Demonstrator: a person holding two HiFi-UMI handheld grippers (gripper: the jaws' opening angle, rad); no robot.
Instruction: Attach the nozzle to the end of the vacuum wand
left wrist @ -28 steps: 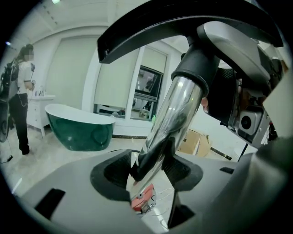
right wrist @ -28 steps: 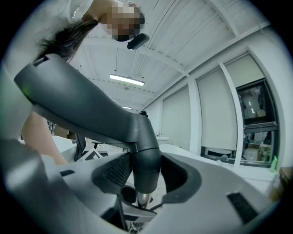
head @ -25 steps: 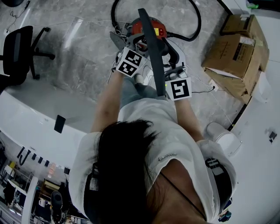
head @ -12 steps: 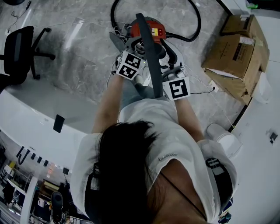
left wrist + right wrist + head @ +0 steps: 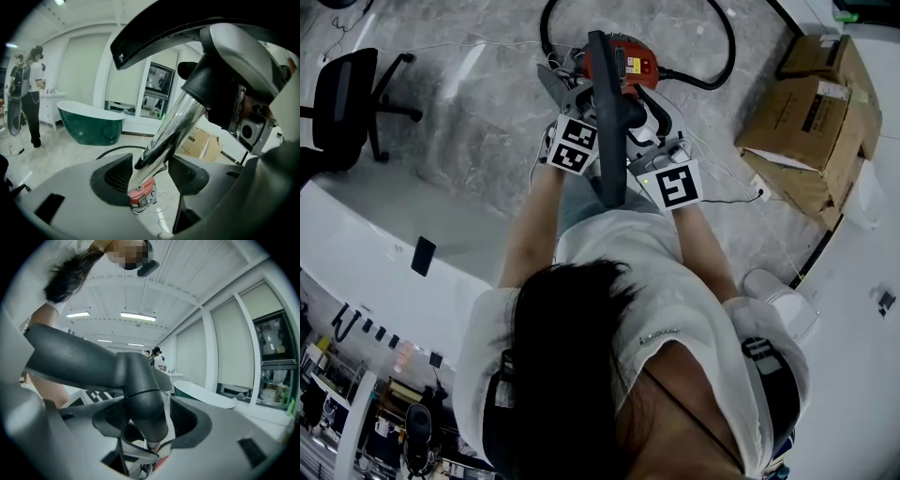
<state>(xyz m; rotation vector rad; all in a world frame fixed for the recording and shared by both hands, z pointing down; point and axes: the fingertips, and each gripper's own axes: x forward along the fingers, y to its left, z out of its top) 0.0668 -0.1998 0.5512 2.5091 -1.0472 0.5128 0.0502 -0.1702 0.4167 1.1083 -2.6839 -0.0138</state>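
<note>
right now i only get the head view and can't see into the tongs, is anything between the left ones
Observer: Yes. The left gripper view shows the chrome wand running between the left tongs. Their jaws have just been opening and do not clamp it.
Operator: and the right ones
Observer: The right tongs straddle the dark grey neck of the nozzle. Those jaws have also just been opening and stand apart around it.
Operator: is the nozzle on the wand yet
Observer: It looks so. In the left gripper view the wand's upper end sits inside the nozzle's black socket.
</note>
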